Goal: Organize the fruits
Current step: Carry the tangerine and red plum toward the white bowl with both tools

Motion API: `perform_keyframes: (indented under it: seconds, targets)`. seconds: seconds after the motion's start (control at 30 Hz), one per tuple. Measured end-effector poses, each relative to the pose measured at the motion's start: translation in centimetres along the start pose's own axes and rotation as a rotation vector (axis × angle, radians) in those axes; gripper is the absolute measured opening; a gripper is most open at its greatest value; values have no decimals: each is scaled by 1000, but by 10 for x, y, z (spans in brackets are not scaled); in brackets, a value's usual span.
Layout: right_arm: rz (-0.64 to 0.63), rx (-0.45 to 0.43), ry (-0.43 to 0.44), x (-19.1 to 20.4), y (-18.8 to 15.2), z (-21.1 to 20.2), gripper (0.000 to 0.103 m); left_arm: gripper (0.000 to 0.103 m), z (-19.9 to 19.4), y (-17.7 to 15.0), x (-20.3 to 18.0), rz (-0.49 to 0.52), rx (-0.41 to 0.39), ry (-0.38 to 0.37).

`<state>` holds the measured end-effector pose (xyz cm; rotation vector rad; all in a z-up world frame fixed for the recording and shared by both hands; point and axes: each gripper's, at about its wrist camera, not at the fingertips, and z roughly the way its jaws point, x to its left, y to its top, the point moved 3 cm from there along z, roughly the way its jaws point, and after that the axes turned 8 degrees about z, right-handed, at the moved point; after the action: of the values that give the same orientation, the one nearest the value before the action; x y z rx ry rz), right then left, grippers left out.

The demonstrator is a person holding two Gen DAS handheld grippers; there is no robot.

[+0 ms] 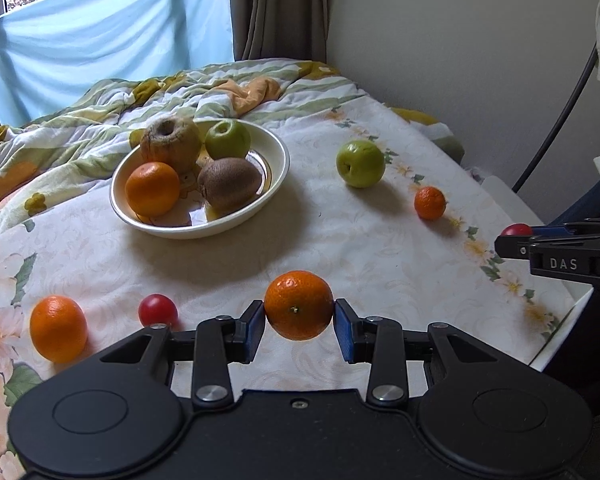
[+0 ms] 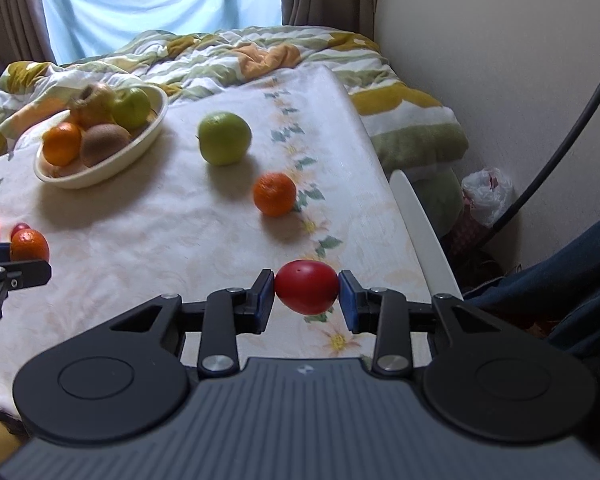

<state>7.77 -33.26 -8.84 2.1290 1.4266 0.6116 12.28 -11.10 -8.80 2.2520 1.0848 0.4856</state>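
Observation:
My left gripper [image 1: 299,316] is shut on a mandarin [image 1: 299,305], held just above the cloth. My right gripper [image 2: 307,295] is shut on a red tomato [image 2: 307,287] near the table's right edge; it shows in the left wrist view [image 1: 518,236] too. A cream bowl [image 1: 274,172] holds an orange [image 1: 152,189], a kiwi [image 1: 229,183], a green apple [image 1: 227,139] and a brown wrinkled apple [image 1: 171,144]. Loose on the cloth lie a green apple [image 1: 360,163], a small mandarin [image 1: 430,202], a red tomato [image 1: 158,310] and an orange [image 1: 58,328].
The table has a floral cloth [image 1: 220,264]. A crumpled quilt [image 1: 180,92] lies behind the bowl. A wall [image 1: 460,40] is on the right, with a white chair back [image 2: 420,220] and a black cable [image 2: 560,140] beside the table.

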Motion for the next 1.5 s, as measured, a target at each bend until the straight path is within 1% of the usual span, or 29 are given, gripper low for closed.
perform_keyframes:
  seconds: [0.27, 0.5, 0.67, 0.87, 1.03, 1.17, 1.33, 1.5]
  targets:
    - [-9, -13, 38, 22, 19, -24, 50, 41, -27, 14, 11, -8, -42, 1]
    - [-25, -37, 63, 43, 40, -38, 50, 41, -43, 31, 33, -33, -71, 8]
    - [-32, -40, 109, 59, 60, -41, 50, 41, -52, 45, 53, -79, -92, 33]
    - [-65, -53, 175, 81, 91, -37, 50, 41, -55, 65, 76, -117, -118, 96]
    - [-119, -63, 229, 100, 117, -24, 50, 41, -40, 82, 91, -160, -99, 153]
    - [-167, -54, 282, 113, 135, -7, 50, 41, -25, 94, 98, -201, -75, 180]
    - [-216, -29, 334, 123, 158, 17, 50, 41, 4, 107, 105, -249, -40, 200]
    - [-276, 0, 363, 126, 176, 46, 50, 41, 37, 115, 112, -293, -3, 220]
